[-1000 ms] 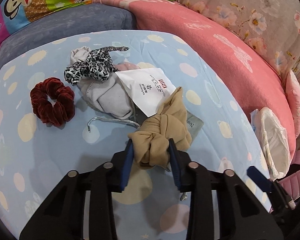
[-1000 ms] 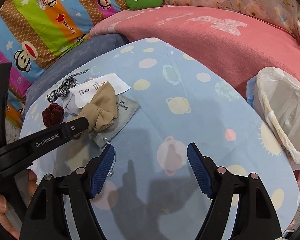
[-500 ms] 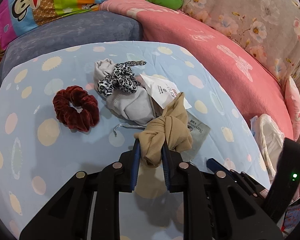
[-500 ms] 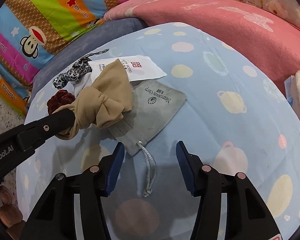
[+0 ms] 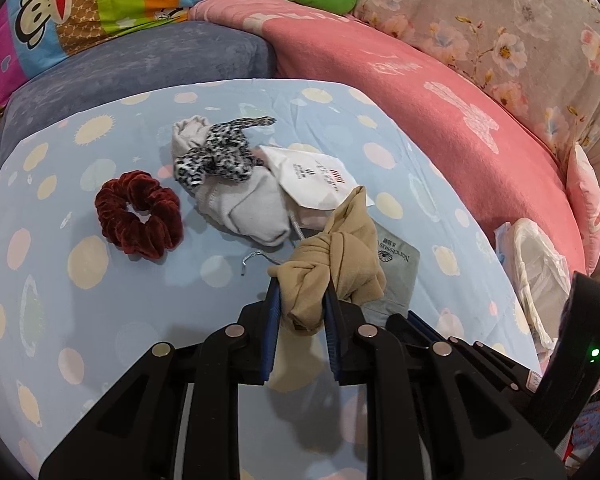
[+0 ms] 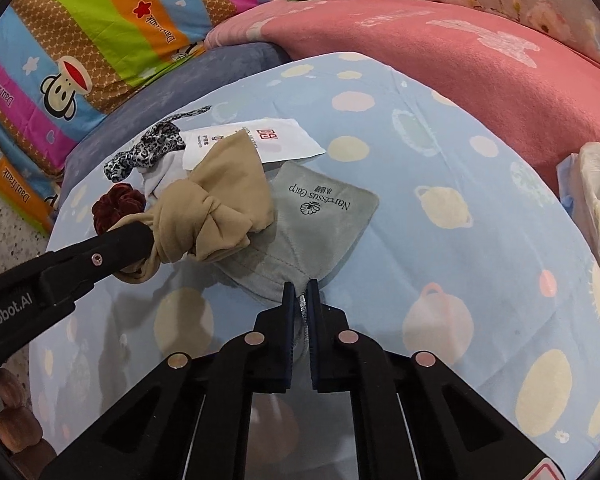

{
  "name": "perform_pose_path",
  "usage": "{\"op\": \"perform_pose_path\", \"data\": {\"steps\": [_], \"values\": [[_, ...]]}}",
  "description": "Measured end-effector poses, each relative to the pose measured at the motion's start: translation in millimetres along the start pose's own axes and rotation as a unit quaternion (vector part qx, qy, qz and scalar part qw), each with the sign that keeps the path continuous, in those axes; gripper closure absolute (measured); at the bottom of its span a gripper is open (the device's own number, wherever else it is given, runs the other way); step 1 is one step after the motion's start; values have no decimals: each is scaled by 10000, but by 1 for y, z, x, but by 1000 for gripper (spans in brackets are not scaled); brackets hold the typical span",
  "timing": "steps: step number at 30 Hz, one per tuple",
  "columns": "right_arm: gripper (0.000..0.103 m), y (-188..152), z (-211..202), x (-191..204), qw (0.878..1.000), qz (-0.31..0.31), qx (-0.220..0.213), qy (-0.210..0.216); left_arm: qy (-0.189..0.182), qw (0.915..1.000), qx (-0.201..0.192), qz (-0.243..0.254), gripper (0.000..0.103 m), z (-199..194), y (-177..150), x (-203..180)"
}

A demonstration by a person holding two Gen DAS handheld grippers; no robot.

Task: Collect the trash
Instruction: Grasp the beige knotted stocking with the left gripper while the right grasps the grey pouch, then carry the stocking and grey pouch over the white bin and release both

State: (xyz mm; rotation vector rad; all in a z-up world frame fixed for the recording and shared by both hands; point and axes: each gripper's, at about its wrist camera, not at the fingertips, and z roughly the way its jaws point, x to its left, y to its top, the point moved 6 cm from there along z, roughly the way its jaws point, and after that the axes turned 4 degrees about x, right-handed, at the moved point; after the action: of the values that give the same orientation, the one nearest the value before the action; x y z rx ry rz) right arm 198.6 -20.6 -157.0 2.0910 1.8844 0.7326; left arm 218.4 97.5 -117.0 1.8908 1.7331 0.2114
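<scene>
On the pale blue, dot-printed sheet (image 5: 112, 312), the leftmost item was a dark red velvet scrunchie (image 5: 138, 215), lying untouched, and just to its right a leopard-print fabric tie (image 5: 216, 156) rested over a folded grey-white sock (image 5: 244, 208), with a white printed paper packet (image 5: 316, 178) tucked beside them. Nearer the middle, the left gripper (image 5: 300, 308) was clamped on a knotted tan stocking (image 5: 332, 264), its blue pads pressing the bundle's lower end while the knot hung over the pile. Beside it, the right gripper (image 6: 300, 296) had its jaws pinched tight on the silver drawstring (image 6: 303, 308) at the neck of a grey velvet pouch (image 6: 320, 216), which lay flat on the sheet and partly under the stocking. Far right, a white plastic bag (image 5: 540, 264) sat open at the edge of the bed, well apart from the pile. To do this step well, the cord grip likely needed testing with a slow lift, since a thin cord can slip through the pads and the stocking's weight on the pouch could drag at it. Raising the left bundle clear first, then carrying both to the bag, seemed the safer order.
</scene>
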Motion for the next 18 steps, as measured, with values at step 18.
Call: {"op": "perform_pose_path", "data": {"steps": [18], "values": [[97, 13, -154, -109, 9844, 985, -1429, -301, -336, 9953, -410, 812, 83, -47, 3, -125]]}}
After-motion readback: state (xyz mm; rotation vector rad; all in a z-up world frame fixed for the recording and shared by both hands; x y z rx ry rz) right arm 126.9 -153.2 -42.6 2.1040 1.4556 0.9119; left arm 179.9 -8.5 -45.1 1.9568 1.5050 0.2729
